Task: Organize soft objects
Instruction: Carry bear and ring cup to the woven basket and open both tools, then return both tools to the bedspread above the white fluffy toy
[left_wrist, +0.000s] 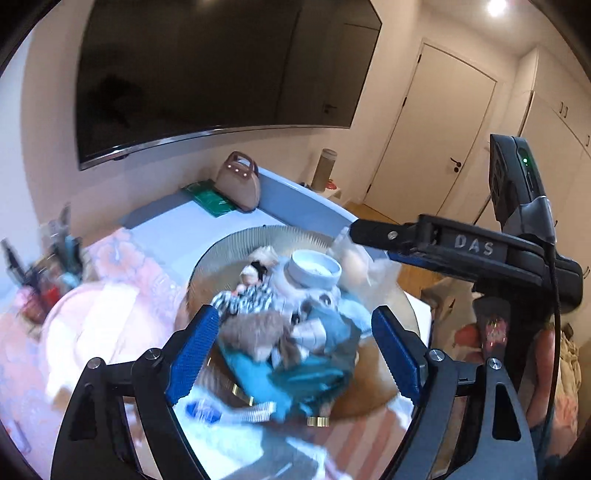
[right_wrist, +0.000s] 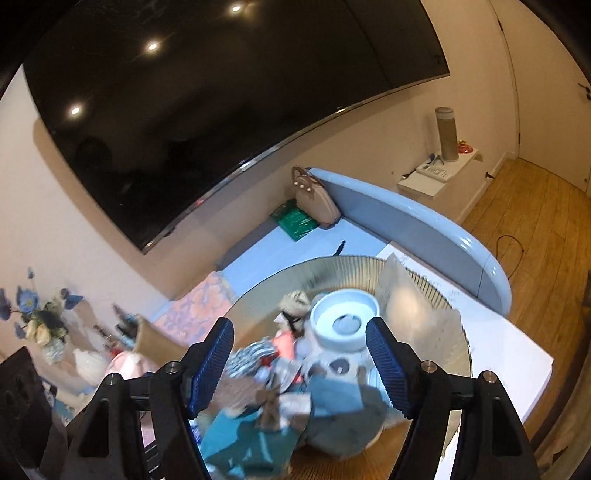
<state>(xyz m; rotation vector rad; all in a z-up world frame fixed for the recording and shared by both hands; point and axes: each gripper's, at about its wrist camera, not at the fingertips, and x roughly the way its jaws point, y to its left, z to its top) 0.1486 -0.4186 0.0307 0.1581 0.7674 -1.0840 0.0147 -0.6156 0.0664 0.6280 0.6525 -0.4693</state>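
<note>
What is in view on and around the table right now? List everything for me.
round glass tabletop: one, clear with ribbed rim, centre
pile of soft toys and cloths: one heap, teal, brown, striped, on the glass
white bowl-shaped dish: one, behind the pile
handbag: one, tan, on blue bench by wall
green packet: one, beside handbag
television: one, black, on wall
flowers: blue and cream, far left
left gripper: blue pads, open over pile
right gripper: blue pads, open over pile

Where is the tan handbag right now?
The tan handbag stands at the far end of the pale blue bench, leaning beside a green packet, just under the big dark TV screen and beyond the round glass table.
</note>
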